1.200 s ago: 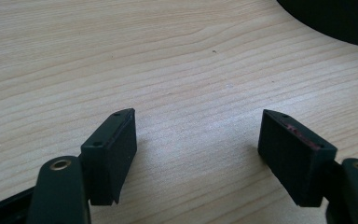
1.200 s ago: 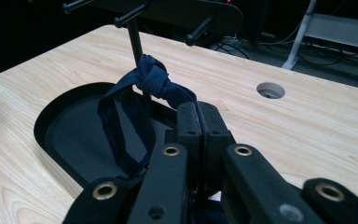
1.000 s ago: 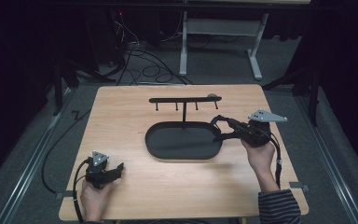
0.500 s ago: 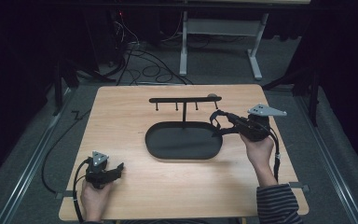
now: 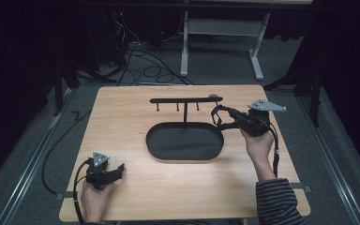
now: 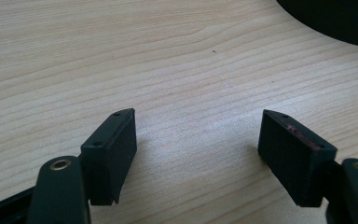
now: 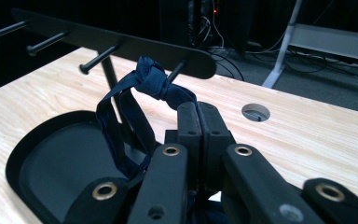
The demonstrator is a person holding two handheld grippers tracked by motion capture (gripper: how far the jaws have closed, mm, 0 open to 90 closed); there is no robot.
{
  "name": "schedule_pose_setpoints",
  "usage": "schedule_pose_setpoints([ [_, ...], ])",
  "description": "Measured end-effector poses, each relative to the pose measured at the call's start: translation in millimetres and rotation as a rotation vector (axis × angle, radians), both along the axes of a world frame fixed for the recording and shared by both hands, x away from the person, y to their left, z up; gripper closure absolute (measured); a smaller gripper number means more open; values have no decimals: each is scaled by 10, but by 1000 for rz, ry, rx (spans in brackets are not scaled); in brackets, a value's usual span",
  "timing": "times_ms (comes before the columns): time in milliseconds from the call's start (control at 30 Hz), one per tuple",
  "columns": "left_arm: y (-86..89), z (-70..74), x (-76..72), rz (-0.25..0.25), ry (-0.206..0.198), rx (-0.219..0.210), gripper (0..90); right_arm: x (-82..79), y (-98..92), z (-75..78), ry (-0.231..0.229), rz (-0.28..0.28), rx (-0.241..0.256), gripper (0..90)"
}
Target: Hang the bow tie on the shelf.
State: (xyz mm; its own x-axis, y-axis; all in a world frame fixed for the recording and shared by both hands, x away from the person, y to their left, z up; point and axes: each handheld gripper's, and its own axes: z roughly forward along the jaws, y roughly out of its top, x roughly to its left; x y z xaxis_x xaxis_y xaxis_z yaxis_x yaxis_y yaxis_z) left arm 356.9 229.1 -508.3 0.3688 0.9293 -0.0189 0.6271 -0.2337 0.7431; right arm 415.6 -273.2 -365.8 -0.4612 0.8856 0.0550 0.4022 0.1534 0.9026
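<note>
Holding the knotted blue cloth loop [image 7: 142, 100], right hand-held gripper [image 5: 227, 117] nears the peg rack [image 5: 186, 100].

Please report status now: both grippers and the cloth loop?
Right hand-held gripper shut on blue cloth loop, near rack peg. Left hand-held gripper open, resting on table.

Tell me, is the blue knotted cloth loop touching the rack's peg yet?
Cannot tell. In the right gripper view the loop's knot overlaps a peg, hiding any gap.
</note>
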Motion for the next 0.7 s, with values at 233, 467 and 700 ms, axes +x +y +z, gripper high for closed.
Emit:
schedule_pose_setpoints([
  [233,0,0,0,0,0,0,284,58,30,2,-4,-5,-4,900],
  [467,0,0,0,0,0,0,283,129,67,-16,3,-19,-5,900],
  [700,0,0,0,0,0,0,283,204,56,-32,11,-34,-9,900],
])
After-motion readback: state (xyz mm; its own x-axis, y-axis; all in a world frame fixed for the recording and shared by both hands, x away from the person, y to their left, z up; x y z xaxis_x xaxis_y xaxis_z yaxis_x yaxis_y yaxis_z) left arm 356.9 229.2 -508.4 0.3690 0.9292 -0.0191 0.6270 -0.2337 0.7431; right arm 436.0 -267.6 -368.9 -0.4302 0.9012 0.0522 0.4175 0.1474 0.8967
